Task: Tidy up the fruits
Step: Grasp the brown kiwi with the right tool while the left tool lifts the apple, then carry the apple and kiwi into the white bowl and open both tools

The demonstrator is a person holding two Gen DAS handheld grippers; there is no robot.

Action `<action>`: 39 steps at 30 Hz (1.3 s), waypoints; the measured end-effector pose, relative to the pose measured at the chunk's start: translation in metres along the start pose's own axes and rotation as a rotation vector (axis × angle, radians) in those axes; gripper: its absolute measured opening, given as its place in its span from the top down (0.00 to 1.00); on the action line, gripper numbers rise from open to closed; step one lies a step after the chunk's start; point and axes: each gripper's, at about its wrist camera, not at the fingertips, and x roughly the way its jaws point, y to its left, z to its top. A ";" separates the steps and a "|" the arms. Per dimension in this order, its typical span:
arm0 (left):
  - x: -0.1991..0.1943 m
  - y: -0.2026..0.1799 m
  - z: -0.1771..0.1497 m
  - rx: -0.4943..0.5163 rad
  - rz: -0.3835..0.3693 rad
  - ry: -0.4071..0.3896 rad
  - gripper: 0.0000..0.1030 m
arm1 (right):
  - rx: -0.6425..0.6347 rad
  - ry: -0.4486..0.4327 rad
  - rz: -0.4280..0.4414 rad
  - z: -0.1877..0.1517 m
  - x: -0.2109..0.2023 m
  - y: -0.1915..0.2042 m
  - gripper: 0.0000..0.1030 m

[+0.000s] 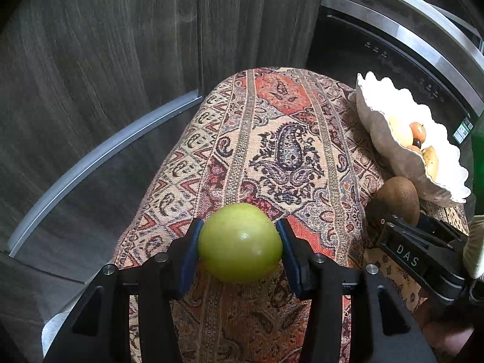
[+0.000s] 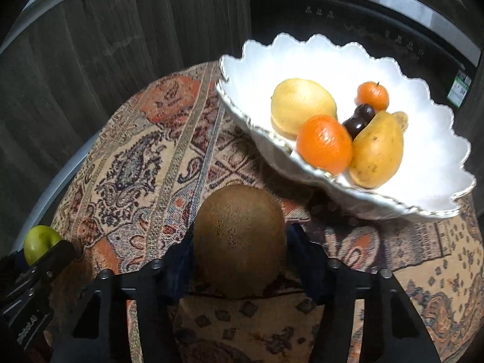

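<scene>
My left gripper (image 1: 239,237) is shut on a green apple (image 1: 240,246), with a blue pad on either side of it, above the paisley cloth (image 1: 272,139). In the right wrist view my right gripper (image 2: 239,242) holds a brown kiwi (image 2: 239,242), its pads against both sides. A white scalloped bowl (image 2: 302,45) stands just beyond and to the right of it. In the bowl lie a yellow fruit (image 2: 302,106), an orange (image 2: 325,143), a small orange (image 2: 372,95), dark fruits (image 2: 360,121) and a yellow pear-like fruit (image 2: 378,151). The apple (image 2: 40,242) shows at the far left.
The patterned cloth covers a small rounded table whose edge drops off on the left. Dark wood cabinet fronts (image 1: 106,60) rise behind it. A black appliance (image 1: 378,60) with a steel bar stands behind the bowl (image 1: 375,121). The kiwi (image 1: 399,198) sits beside the bowl.
</scene>
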 end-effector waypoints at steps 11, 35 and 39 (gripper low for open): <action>-0.007 -0.006 0.000 0.009 0.005 -0.007 0.53 | -0.014 -0.007 0.005 -0.005 -0.011 -0.004 0.51; -0.040 -0.106 0.021 0.139 -0.095 -0.055 0.53 | 0.046 -0.143 -0.017 0.002 -0.109 -0.078 0.51; -0.042 -0.129 0.031 0.171 -0.111 -0.067 0.53 | 0.074 -0.156 -0.038 0.009 -0.113 -0.096 0.51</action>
